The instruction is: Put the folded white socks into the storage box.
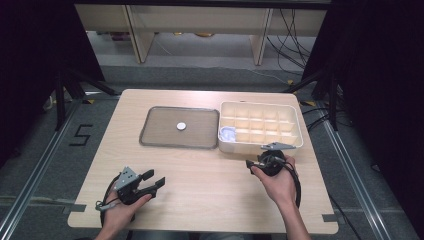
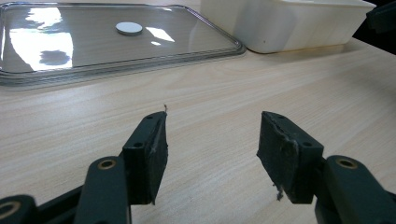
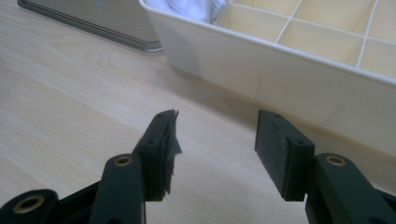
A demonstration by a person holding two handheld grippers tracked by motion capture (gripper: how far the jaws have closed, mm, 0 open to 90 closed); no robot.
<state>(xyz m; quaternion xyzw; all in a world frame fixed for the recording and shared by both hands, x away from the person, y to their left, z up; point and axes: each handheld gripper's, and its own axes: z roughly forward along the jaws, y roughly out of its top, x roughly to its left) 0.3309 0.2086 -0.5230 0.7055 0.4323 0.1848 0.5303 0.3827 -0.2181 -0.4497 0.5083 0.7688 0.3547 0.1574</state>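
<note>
"5" taped on floor [image 1: 80, 135]

My table [image 2: 196, 98] is pale wood-grain laminate, smooth with a low sheen. The tray [image 2: 140, 60] looks like glossy clear plastic or glass, throwing back bright glare, and the little white disc [image 2: 129, 28] on it is matt. The divider box [image 3: 289, 79] is smooth cream plastic, slightly satin. My left claw [image 2: 212, 149] has matt black plastic jaws, and the rubbery pads [image 2: 285, 154] are scuffed and fraying at the edges.
</note>
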